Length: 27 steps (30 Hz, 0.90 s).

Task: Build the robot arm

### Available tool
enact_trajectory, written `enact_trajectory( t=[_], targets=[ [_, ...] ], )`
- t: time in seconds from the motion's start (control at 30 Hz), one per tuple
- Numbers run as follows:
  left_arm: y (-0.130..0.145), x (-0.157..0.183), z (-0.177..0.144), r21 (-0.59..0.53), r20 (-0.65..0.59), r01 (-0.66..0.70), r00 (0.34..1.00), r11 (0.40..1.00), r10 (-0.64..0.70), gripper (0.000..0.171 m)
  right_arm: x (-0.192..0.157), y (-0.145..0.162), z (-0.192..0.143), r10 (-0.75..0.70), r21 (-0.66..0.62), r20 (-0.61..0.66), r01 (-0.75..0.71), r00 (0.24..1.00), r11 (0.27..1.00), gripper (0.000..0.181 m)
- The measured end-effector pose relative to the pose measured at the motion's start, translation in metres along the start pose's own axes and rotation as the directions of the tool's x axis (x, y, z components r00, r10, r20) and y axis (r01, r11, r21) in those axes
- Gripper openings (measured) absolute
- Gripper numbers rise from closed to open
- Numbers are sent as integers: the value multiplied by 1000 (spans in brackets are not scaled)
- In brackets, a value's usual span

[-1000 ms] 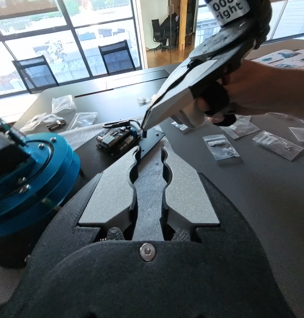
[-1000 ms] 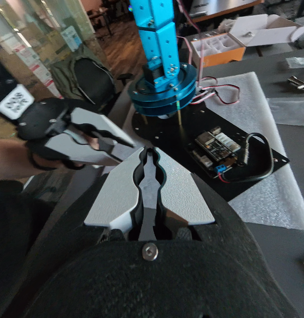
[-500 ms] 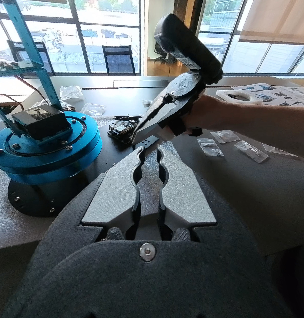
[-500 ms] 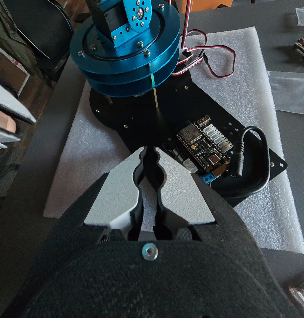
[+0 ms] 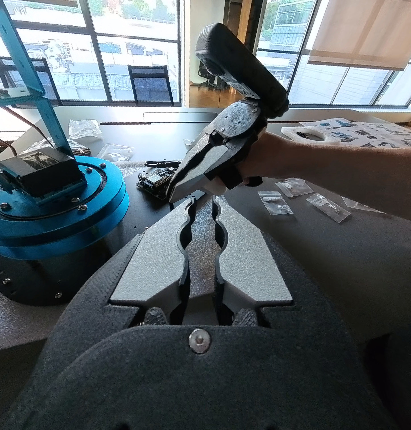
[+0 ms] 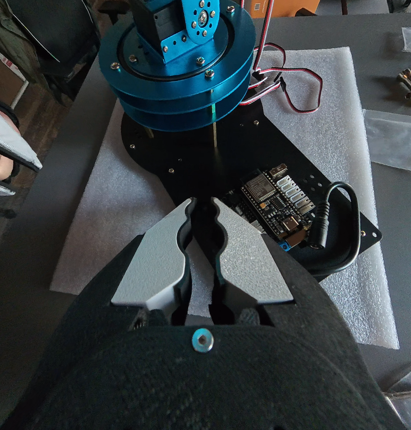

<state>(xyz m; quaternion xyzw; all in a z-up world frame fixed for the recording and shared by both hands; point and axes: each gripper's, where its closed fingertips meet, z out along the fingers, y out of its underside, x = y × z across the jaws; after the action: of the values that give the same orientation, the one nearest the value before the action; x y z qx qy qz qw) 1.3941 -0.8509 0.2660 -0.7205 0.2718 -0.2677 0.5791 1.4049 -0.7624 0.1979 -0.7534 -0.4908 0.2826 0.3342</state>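
A blue round turntable (image 6: pixel 176 76) carrying a servo stands on a black baseplate (image 6: pixel 199 158), which lies on white foam sheet (image 6: pixel 120 209). A circuit board (image 6: pixel 276 204) with a black plug cable (image 6: pixel 320 223) sits on the plate's right end. My right gripper (image 6: pixel 202 200) points down over the plate, just left of the board, with a narrow gap between its jaws and nothing in them. It also shows in the left wrist view (image 5: pixel 174 197). My left gripper (image 5: pixel 203 202) is narrowly open and empty, near the table's front edge, tips close to the right gripper's.
Red, white and black servo wires (image 6: pixel 299 93) loop behind the plate. Small bags of screws (image 5: pixel 275 202) lie to the right on the dark table (image 5: pixel 339 256). Metal standoffs (image 6: pixel 409 83) and a clear bag (image 6: pixel 392 139) lie at the far side. Printed sheets (image 5: pixel 362 135) are at the back.
My left gripper has pulled back from the plate and its jaws have narrowed. My right gripper has tipped down over the plate beside the board. Little has moved in the last half second.
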Motion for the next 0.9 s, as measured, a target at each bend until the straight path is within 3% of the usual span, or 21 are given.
enact_trajectory(
  t=[0.4,0.6,0.73,0.9],
  targets=[
    [-4,-2,-7,7,15,-1,1000,1000,1,11,-3,-8,-19,-34,93,-20,35,999,995,17],
    [-3,0,-6,-11,5,-20,1000,1000,20,12,2,-13,-85,10,298,-150,36,989,954,17],
    [0,14,5,-36,-70,-30,997,999,28,15,4,12,-133,78,341,-255,15,964,940,20],
    [-5,61,30,-20,-232,-55,971,998,49,15,-9,55,-208,170,398,-403,5,899,917,22]
  ],
)
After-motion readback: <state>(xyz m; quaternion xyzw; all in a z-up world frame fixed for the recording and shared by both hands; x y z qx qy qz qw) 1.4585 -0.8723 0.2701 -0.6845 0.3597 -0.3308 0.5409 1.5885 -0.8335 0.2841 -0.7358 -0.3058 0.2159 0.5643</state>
